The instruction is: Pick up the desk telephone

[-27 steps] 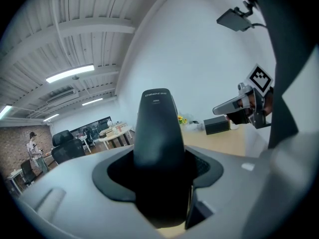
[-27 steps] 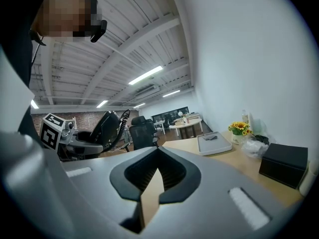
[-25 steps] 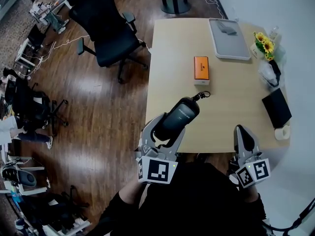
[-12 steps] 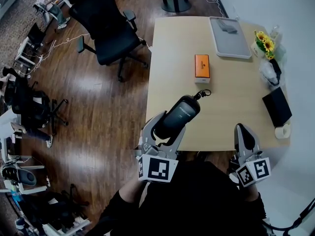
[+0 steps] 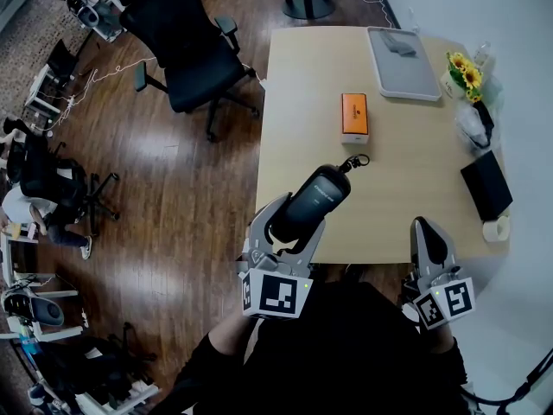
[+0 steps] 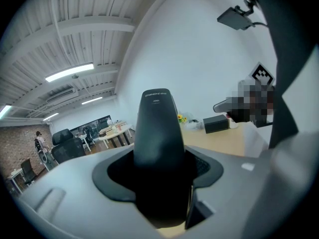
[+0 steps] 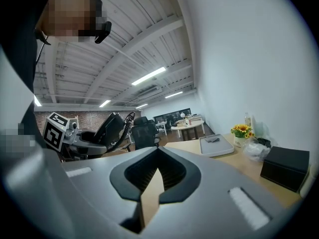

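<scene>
Over the near left corner of the desk [image 5: 415,154], your left gripper [image 5: 292,223] has its jaws clamped on the black desk telephone [image 5: 313,199], one jaw on either side of its lower end. The telephone's long body runs forward and to the right from the jaws, its far end pointing toward the orange box [image 5: 354,115] lying farther up the desk. A short curl of black cord [image 5: 354,164] shows at that far end. In the left gripper view the telephone [image 6: 158,148] fills the gap between the jaws and rises against the white wall, with the desk surface lower down behind it. Your right gripper [image 5: 429,236] sits at the near right edge of the desk with its jaws together and nothing between them; in the right gripper view only a sliver of the wooden desk top shows below where the jaws meet [image 7: 155,176]. Well apart from both grippers, a grey tray [image 5: 373,59] lies at the far end of the desk, sunflowers [image 5: 467,74] stand by the right edge, and a black box [image 5: 486,187] lies nearer on that same side. A black office chair [image 5: 186,54] stands on the wooden floor left of the desk.
</scene>
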`<state>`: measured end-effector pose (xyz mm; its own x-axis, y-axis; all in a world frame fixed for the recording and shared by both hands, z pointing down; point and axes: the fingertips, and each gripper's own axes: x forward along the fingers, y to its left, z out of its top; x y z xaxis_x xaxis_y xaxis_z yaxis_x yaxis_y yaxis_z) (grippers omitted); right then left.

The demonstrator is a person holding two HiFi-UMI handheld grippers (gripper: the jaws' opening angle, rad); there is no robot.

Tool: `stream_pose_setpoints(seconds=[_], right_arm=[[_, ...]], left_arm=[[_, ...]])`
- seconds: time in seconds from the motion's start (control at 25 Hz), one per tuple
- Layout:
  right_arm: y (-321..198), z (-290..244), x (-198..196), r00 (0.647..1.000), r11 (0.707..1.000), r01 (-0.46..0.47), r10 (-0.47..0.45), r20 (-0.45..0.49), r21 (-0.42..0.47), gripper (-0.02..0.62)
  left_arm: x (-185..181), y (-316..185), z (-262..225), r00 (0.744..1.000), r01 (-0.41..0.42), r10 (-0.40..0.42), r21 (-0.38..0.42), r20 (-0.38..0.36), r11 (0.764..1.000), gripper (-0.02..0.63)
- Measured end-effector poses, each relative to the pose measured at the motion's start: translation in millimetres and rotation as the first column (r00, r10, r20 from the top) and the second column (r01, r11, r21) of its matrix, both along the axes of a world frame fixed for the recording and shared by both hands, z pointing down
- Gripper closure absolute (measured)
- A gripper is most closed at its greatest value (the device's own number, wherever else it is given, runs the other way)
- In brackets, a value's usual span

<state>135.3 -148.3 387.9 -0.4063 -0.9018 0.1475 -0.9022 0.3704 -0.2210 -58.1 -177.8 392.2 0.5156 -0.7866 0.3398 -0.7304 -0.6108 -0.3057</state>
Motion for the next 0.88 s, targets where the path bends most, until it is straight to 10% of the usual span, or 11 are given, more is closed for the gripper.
stream_pose_setpoints(seconds=[0.88], right_arm=[[-4.0,0.0,-0.8,1.0,1.0,0.003,-0.003,-0.011,0.002,0.595]], left_arm=[[-4.7,-6.3,2.5,1.0,0.02,-0.02,-0.012,-0.016,1.0,0.347]])
